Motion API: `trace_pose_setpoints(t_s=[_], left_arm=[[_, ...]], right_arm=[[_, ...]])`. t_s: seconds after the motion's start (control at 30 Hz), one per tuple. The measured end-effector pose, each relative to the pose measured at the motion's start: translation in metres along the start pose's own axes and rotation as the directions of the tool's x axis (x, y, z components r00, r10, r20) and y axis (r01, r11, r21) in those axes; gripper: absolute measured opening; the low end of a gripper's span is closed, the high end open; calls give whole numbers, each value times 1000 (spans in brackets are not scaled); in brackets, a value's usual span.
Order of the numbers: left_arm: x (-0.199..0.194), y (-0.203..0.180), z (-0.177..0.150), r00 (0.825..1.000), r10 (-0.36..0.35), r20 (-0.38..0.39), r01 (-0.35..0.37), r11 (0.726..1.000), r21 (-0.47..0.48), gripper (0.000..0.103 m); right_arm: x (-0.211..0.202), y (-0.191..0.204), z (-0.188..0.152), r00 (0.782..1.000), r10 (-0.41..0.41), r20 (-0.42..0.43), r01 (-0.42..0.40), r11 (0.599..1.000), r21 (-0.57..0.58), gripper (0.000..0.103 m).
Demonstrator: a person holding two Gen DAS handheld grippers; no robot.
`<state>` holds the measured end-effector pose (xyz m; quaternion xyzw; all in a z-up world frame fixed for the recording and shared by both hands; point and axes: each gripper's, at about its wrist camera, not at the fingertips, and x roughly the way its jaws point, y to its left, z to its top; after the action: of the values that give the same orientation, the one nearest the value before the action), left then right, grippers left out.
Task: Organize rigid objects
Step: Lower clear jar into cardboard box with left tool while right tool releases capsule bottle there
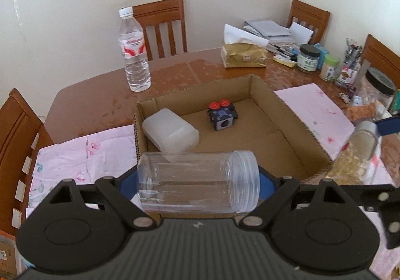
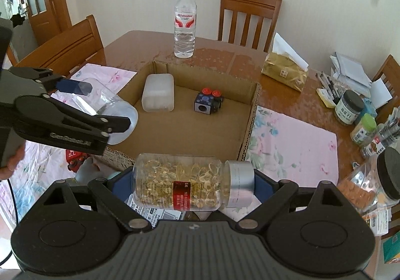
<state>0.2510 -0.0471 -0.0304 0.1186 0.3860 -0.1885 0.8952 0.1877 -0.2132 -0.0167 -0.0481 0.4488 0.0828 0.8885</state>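
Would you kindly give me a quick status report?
Left gripper shut on empty jar. Right gripper shut on capsule bottle. Both near box; nothing blocking.

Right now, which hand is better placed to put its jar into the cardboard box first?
Probably the left. Its empty jar already hangs over the box near edge, above bare floor. The right hand's capsule bottle is held short of that edge, outside the box.

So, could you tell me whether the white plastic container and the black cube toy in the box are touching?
Apart. The right wrist view shows bare cardboard floor between the white plastic container and the black cube toy inside the cardboard box; the left wrist view agrees.
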Motion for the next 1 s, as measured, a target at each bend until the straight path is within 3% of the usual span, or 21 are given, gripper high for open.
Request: trace_pose_setpoints(t_s=[0.23,0.63,1.0], left_arm=[[2,20,-15,1000,-13,-7,12,997,-73,97],[-37,47,-41,1000,14,6,-13,994,-110,97],[-41,65,-56,1000,16,-5,-17,993,-120,97]], right_arm=[[11,2,6,1000,-12,-20,12,1000,21,96],[34,5,35,998,-61,-23,62,997,39,96],[48,8,59,996,-91,8,90,991,95,103]])
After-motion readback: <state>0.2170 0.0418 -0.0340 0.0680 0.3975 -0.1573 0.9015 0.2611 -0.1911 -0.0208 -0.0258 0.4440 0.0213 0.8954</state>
